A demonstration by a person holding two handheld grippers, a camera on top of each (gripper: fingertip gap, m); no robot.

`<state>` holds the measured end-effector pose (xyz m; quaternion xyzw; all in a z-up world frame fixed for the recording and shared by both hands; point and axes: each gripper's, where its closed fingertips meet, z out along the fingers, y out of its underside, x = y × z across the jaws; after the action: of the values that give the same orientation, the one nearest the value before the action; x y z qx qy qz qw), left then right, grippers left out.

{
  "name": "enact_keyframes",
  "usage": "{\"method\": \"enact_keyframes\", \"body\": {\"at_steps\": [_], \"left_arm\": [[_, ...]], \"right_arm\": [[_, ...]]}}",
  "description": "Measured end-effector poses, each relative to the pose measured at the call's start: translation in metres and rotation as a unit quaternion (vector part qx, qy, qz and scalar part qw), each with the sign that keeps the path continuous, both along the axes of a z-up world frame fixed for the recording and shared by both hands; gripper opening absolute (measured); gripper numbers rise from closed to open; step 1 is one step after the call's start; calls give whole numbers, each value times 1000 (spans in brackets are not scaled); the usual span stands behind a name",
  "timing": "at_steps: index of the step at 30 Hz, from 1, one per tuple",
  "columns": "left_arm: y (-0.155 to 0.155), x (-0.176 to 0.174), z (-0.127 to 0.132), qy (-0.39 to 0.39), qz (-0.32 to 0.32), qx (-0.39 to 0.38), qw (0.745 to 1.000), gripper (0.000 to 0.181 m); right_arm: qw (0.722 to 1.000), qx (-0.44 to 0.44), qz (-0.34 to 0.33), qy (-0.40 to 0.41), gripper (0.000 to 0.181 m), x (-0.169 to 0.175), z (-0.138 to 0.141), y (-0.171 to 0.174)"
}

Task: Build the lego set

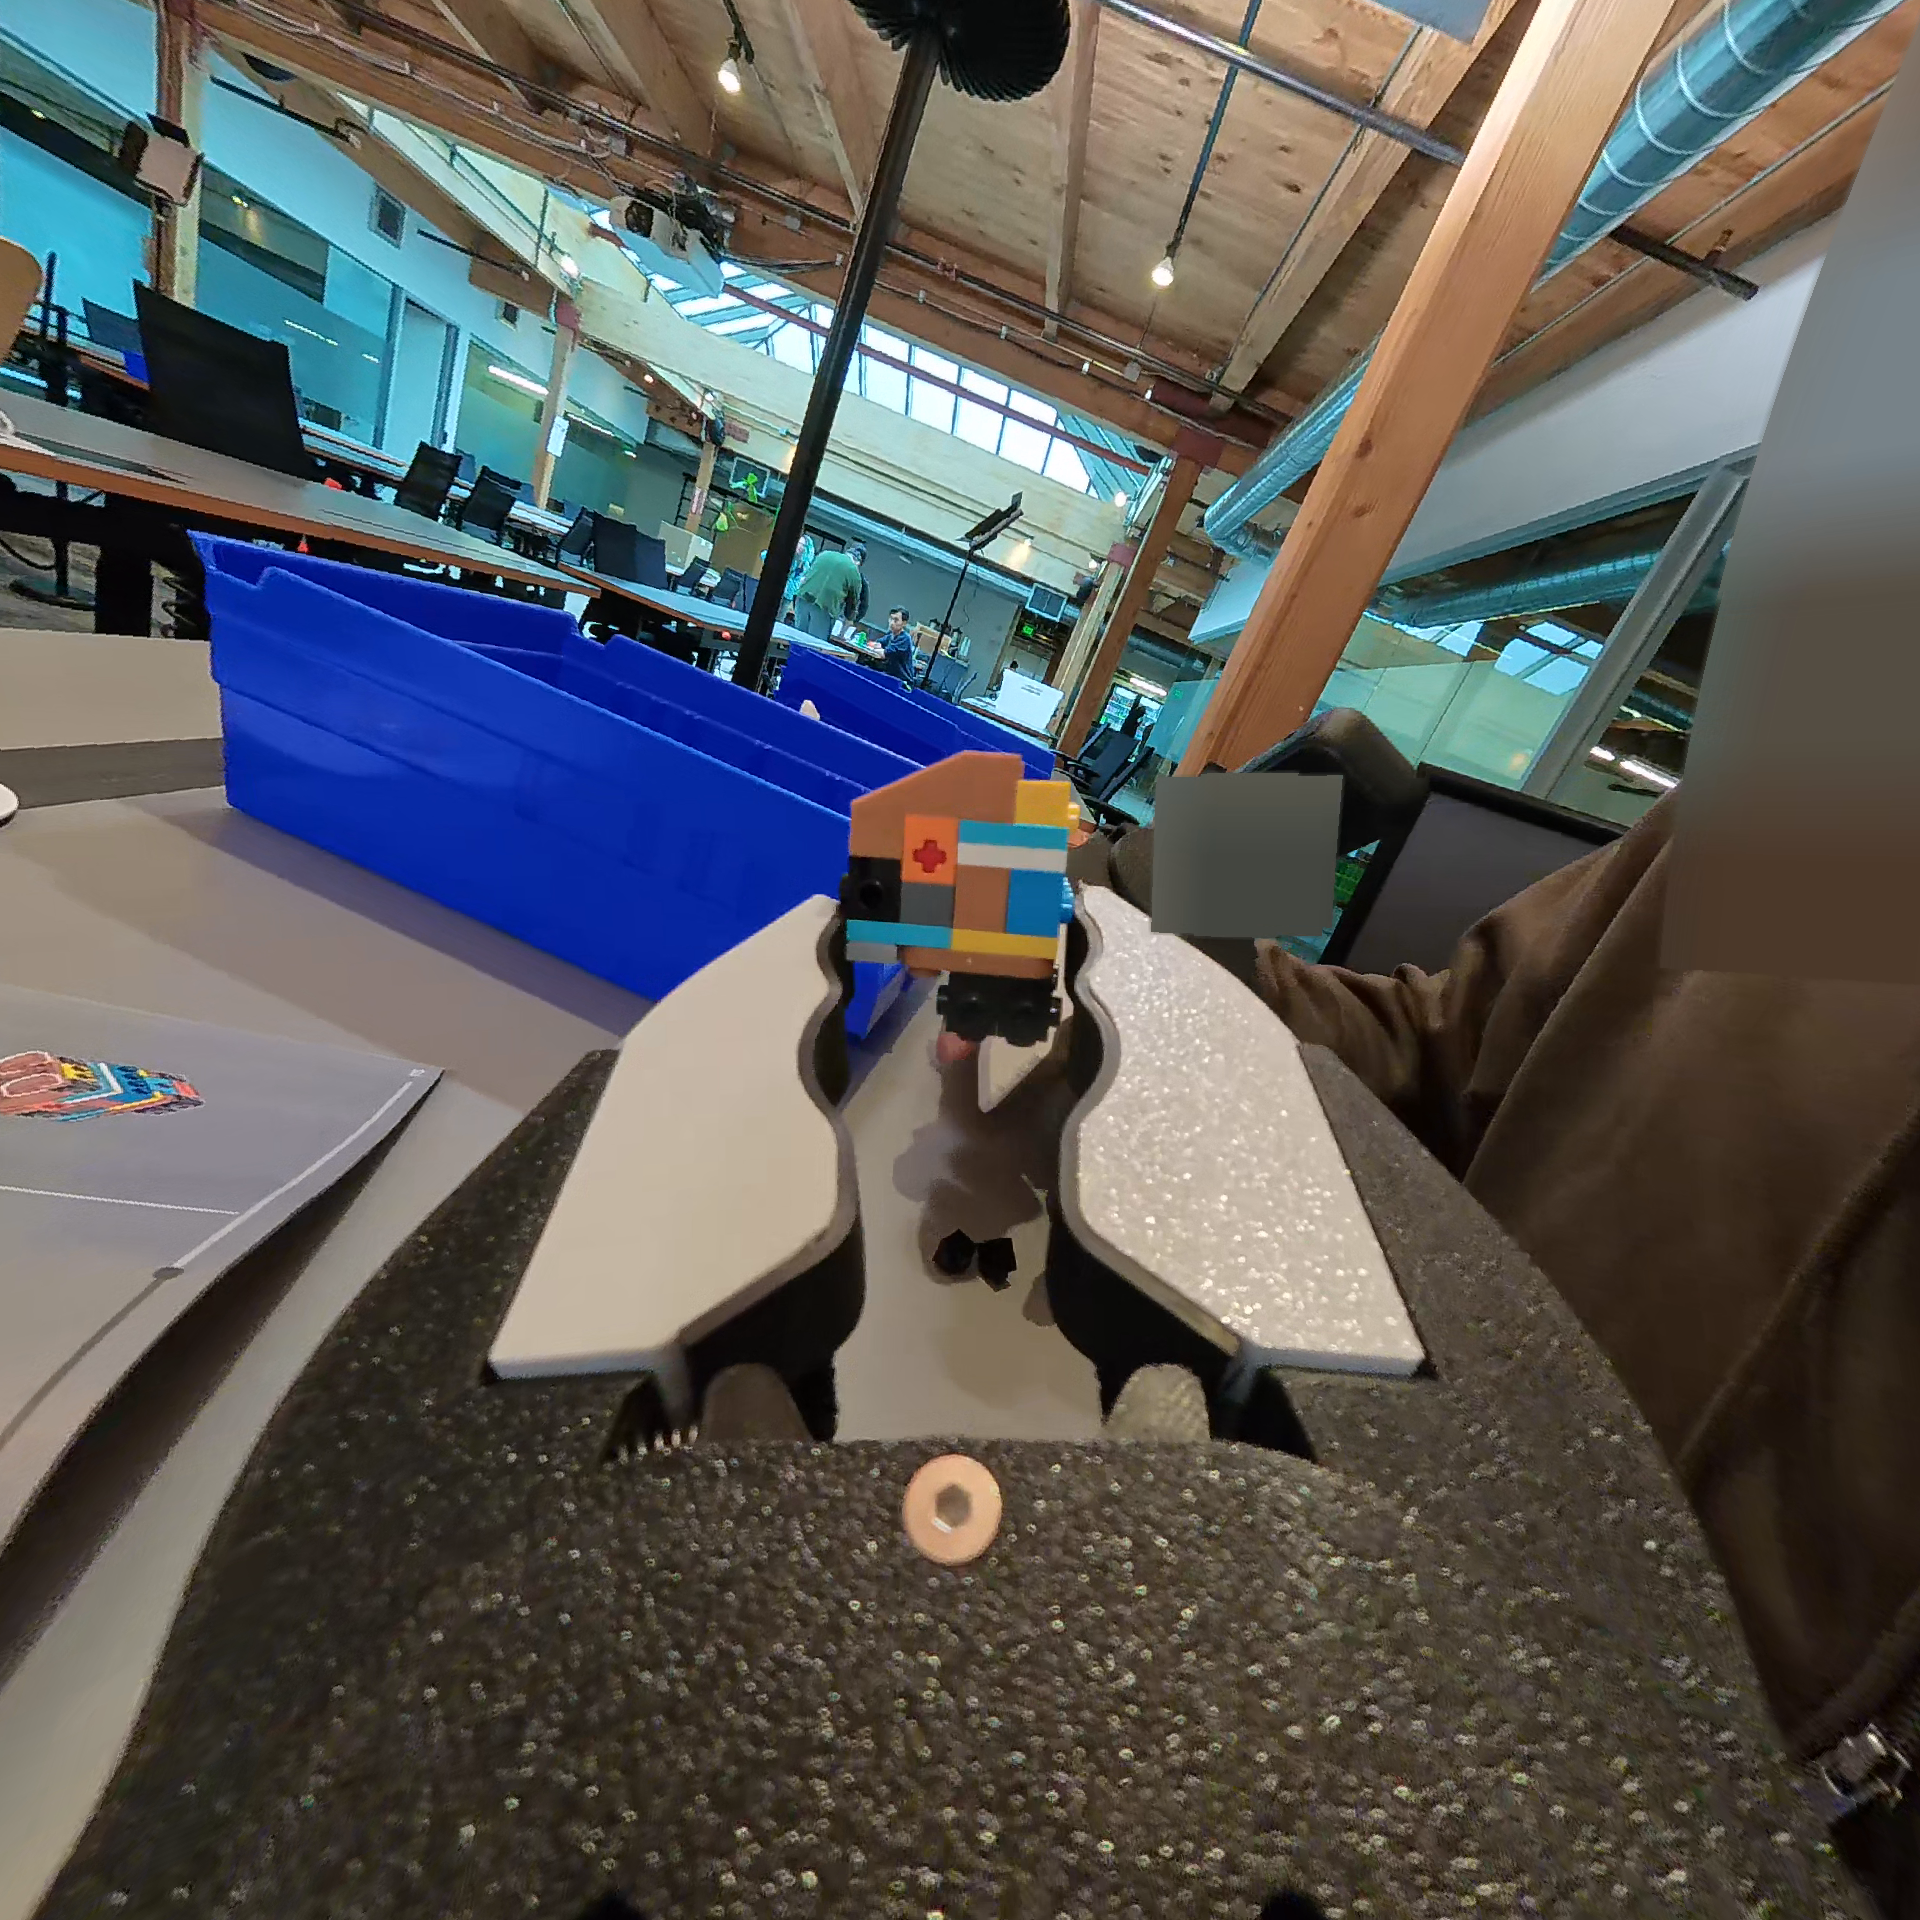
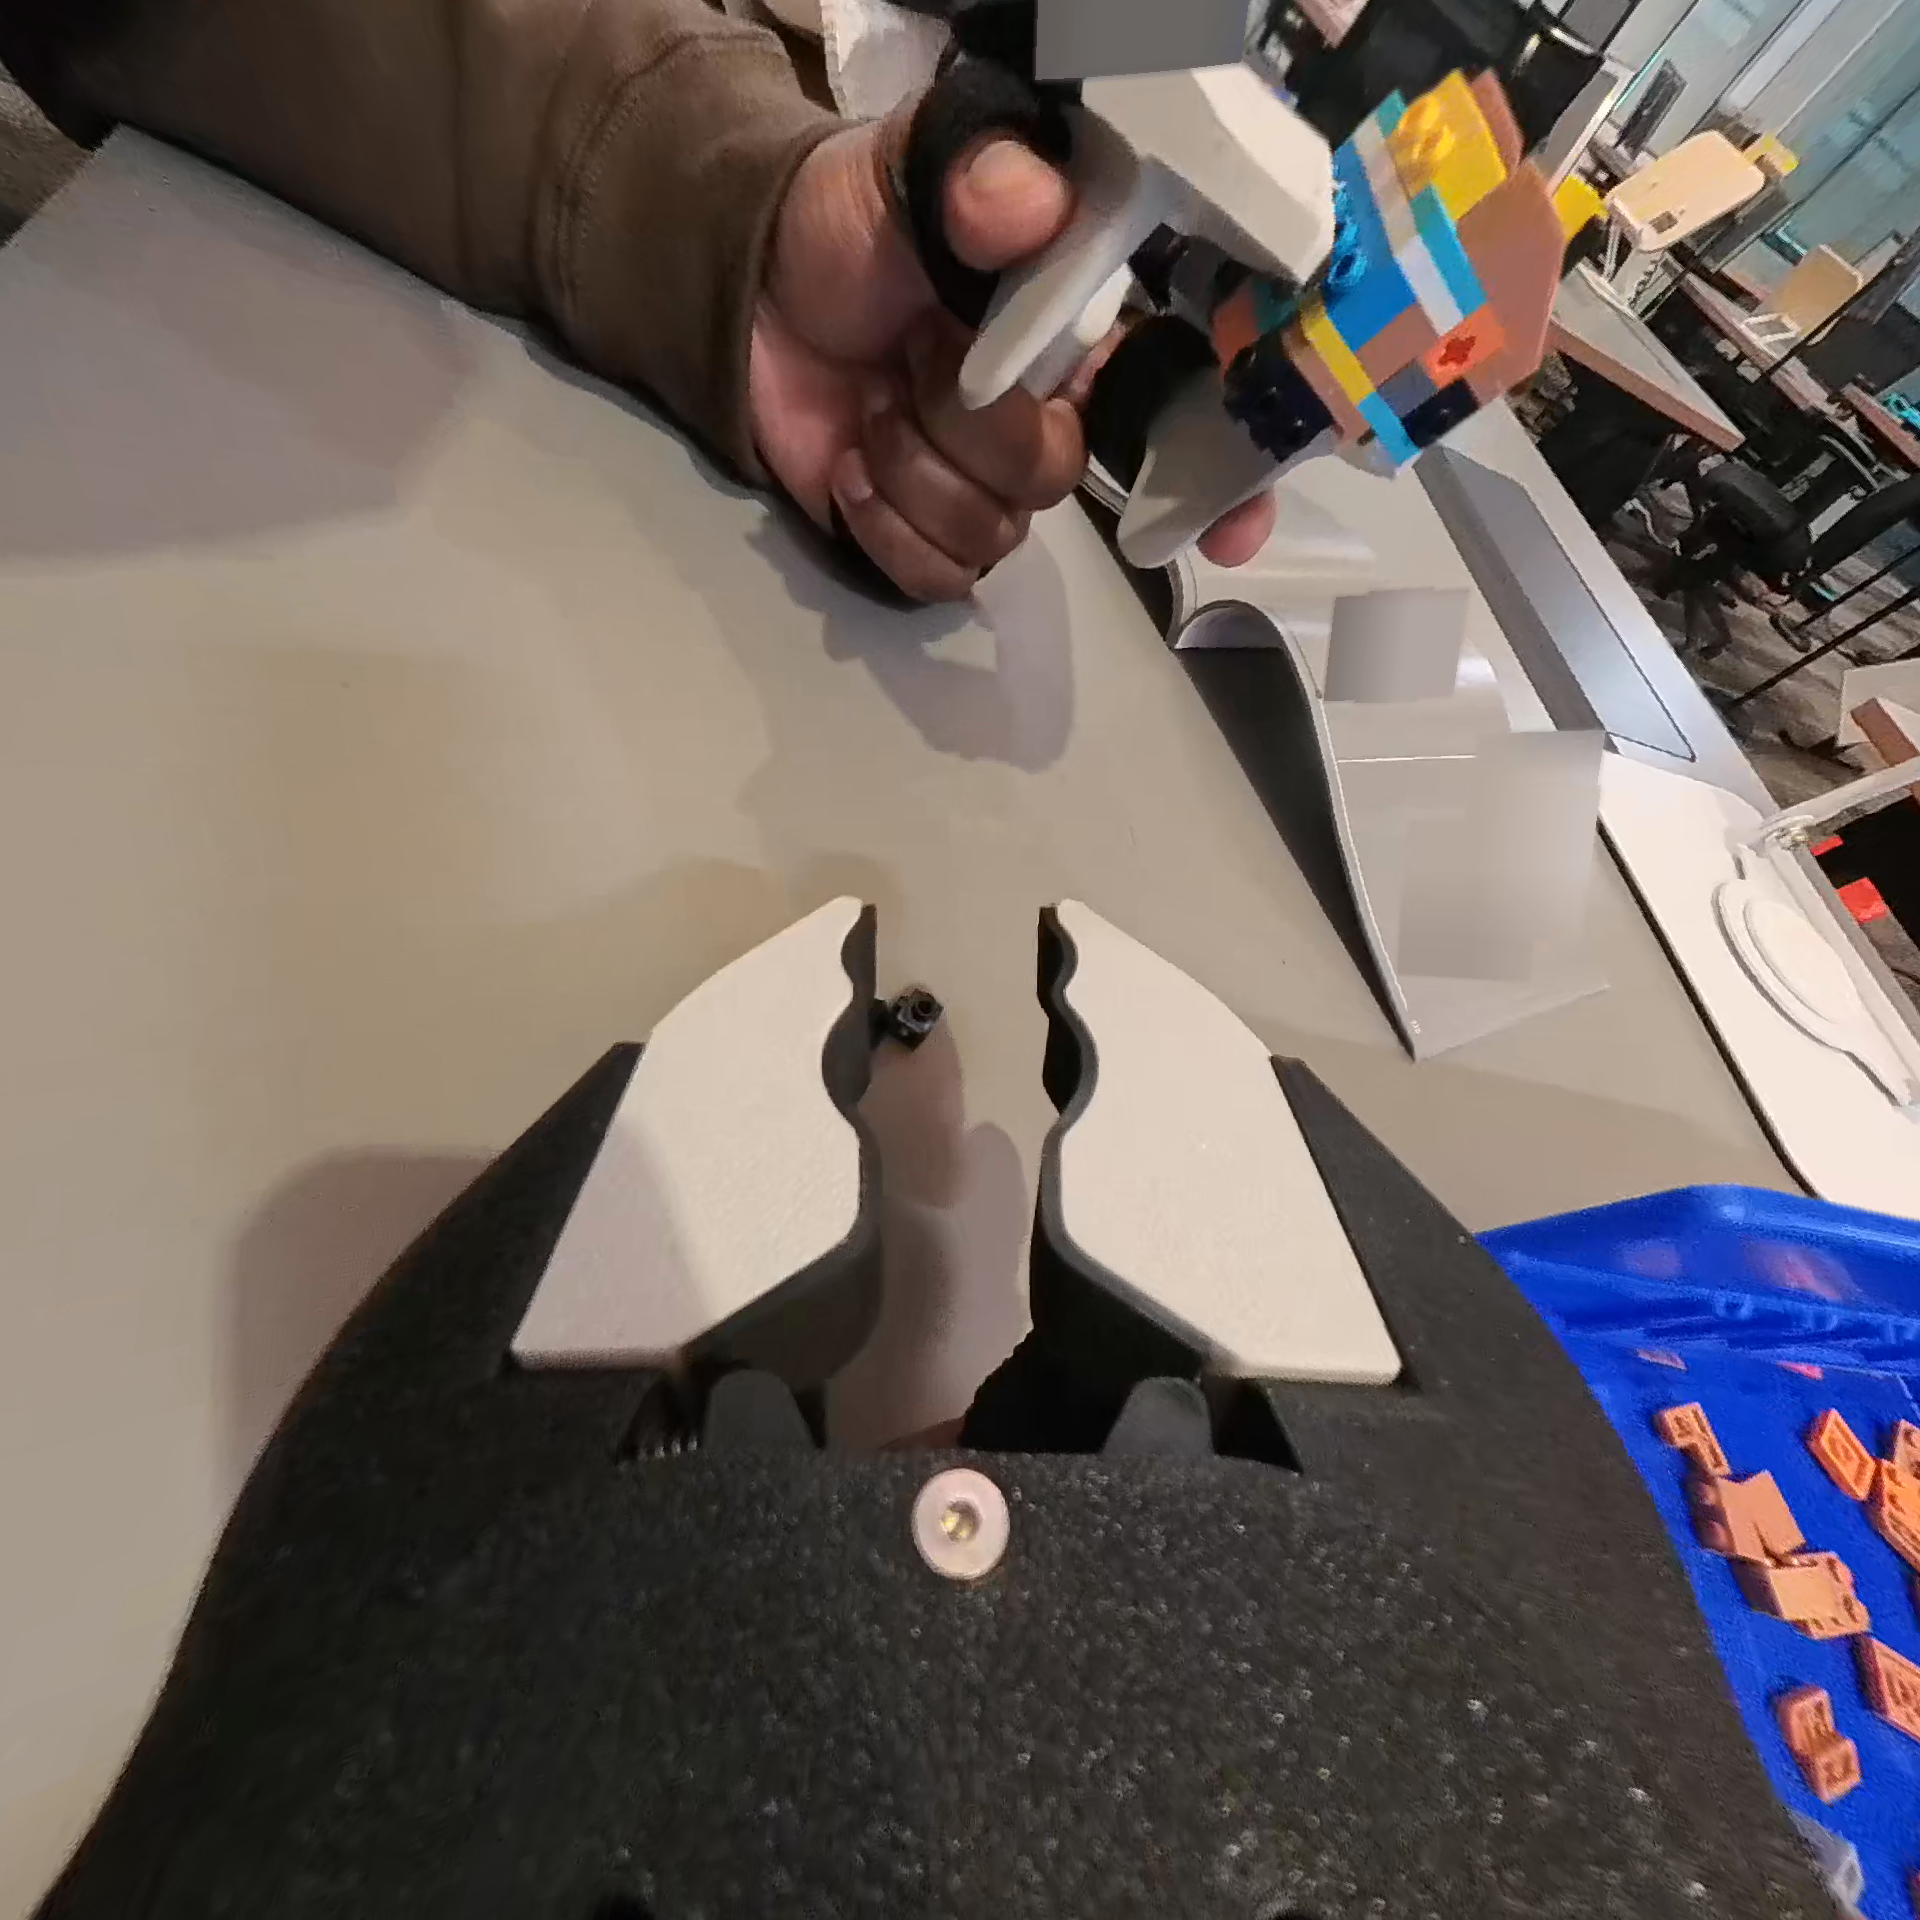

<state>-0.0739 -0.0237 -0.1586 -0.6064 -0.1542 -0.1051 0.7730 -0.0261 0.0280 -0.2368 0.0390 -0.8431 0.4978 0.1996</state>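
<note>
Matte grey table (image 2: 364, 727), blocky lego model (image 1: 961, 868).

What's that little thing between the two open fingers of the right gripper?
A small black lego piece lies on the grey table, close to one finger; the right gripper is open around it. The right wrist view shows it.

The left wrist view sits low and close behind its own fingers, tilted up across the grey table (image 1: 436, 977) toward the ceiling. The right wrist view looks steeply down on that table from close above. Both share the lego model (image 1: 961, 868), the blue bin (image 2: 1704, 1309) and the tabletop.
</note>
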Motion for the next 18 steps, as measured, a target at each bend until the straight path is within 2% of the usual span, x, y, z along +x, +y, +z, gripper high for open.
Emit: {"method": "enact_keyframes", "body": {"at_steps": [4,8,18], "left_arm": [[1,0,2,-2,-2,8,1000,38],[3,0,3,4,-2,12,1000,39],[1,2,4,11,-3,15,1000,38]], "right_arm": [[1000,-21,3,15,29,1,1,-2],[997,-69,-14,35,27,-6,15,1],[988,-123,-53,75,27,-19,35,7]]}}
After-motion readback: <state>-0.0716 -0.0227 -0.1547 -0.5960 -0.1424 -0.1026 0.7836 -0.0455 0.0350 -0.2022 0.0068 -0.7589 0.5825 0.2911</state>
